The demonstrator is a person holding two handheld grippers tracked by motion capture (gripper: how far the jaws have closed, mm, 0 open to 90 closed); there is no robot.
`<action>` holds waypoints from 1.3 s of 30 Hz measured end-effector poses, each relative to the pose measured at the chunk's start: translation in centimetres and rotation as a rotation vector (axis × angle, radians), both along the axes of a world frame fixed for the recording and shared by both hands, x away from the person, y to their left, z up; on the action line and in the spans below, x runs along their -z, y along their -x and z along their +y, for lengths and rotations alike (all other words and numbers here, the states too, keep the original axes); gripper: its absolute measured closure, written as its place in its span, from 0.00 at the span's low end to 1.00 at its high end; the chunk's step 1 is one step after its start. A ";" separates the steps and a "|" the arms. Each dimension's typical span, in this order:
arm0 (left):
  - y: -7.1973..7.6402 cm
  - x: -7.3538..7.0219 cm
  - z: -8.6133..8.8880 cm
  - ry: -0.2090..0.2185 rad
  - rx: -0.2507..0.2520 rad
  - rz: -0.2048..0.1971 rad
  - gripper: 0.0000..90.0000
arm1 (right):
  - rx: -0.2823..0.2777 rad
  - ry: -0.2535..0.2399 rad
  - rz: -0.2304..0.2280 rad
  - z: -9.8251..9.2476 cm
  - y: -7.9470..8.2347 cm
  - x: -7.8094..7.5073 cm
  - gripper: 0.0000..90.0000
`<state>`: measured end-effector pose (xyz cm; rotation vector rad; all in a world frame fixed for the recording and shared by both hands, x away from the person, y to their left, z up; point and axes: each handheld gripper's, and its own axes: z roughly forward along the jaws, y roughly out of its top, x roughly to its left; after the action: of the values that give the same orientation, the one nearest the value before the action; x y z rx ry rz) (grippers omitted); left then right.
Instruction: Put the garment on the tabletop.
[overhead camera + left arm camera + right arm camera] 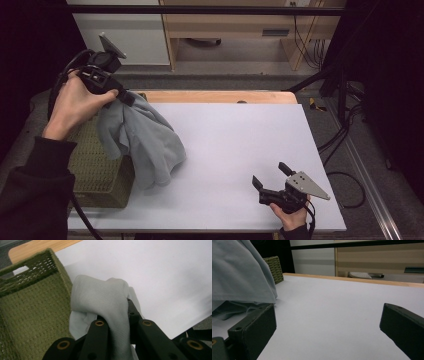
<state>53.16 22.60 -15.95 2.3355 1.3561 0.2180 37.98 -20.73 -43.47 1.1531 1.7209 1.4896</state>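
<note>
Clamping one grey cloth [142,137] beside one green basket [97,170], left gripper [125,97]; right gripper [270,182] gapes empty.

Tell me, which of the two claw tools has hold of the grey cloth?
The left gripper, raised beside the green basket, is clamped on the grey cloth; the right gripper rests open on the table.

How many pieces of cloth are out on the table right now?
1: a grey cloth, pinched in the left gripper, hanging over the green woven basket's edge onto the table. More may be hidden inside the basket.
</note>
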 end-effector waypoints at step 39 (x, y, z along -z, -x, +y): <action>1.1 1.6 -14.1 0.003 0.322 -0.047 0.92 | -0.015 -0.016 -0.015 -0.3 0.3 -0.4 0.01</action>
<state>52.04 8.55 -17.52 2.4867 0.9385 0.1703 37.67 -21.02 -43.08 1.1366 1.7135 1.5198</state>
